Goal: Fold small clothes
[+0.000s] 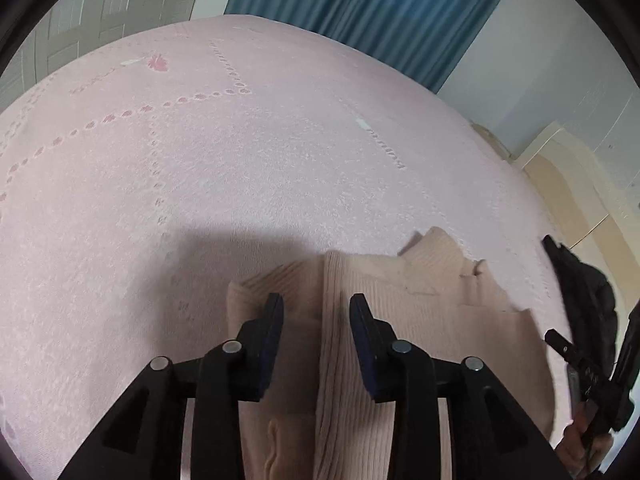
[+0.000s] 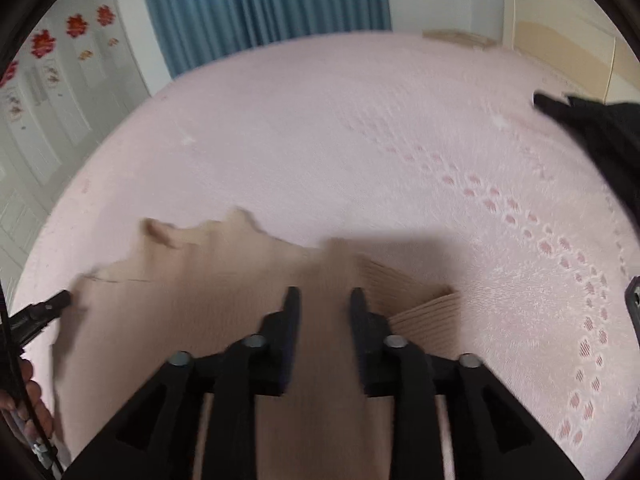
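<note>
We take the beige ribbed garment (image 1: pixel 420 300) as our landmark; it lies on the pink bedspread (image 1: pixel 240 160), at its near edge, partly folded, with a raised ridge of knit running toward each camera.

At the garment's left end, our left gripper (image 1: pixel 316 316) hovers over that ridge. Its jaws stand part open, the fold between them, and we see gaps on both sides, so the pads do not press the cloth. Left of the garment the bedspread is bare.

At the garment's right end, our right gripper (image 2: pixel 324 304) sits the same way: jaws narrow but not closed, straddling a ridge of knit. This view is blurred, so we cannot tell whether a pad brushes the fabric. Beyond the garment's right end lies a dark piece of clothing (image 2: pixel 600 132), well apart.

The risks, as we judge them: neither gripper clamps, so a lift now could leave the cloth behind. If one side bites before the other, the fold could skew. A shallow pinch might catch only the top layer, and the stretchy rib could slip out and undo the fold.
</note>
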A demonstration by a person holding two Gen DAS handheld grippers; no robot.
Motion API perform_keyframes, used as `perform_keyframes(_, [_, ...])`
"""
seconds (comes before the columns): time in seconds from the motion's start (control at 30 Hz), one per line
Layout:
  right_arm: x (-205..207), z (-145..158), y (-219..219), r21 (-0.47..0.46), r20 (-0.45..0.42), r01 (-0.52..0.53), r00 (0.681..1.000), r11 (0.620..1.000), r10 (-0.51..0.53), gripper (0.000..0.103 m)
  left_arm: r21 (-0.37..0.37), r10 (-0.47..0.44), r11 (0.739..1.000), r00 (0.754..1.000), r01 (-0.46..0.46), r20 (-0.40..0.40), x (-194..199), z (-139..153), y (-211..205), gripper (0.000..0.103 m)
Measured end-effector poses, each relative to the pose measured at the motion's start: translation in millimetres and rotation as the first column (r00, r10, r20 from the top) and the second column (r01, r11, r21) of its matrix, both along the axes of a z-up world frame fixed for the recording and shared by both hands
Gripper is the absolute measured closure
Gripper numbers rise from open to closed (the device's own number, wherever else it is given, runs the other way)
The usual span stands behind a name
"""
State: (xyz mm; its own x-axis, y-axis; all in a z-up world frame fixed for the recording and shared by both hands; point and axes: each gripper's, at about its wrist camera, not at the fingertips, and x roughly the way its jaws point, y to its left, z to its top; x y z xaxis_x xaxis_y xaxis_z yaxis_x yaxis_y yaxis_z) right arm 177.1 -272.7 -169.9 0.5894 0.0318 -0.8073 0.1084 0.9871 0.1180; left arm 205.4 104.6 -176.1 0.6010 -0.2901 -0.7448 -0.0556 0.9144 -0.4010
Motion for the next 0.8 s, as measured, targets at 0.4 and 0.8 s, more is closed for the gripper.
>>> perform_keyframes(0.4, [-56.1,-27.0,132.6,-0.135,-0.047,-0.201,0.979,0.970,0.197,0.070,-0.067,-0.027,0.997,0.999,0.026,-0.022,-46.8,-20.0,43.2,0.049])
perform_keyframes(0.8, [52.0,-50.7,122.3,-0.118,-0.159,0.024,0.986,0.993,-0.042,0.069,-0.210,-0.107,0.972,0.994,0.109,0.021,-51.0,-31.5,56.4,0.049])
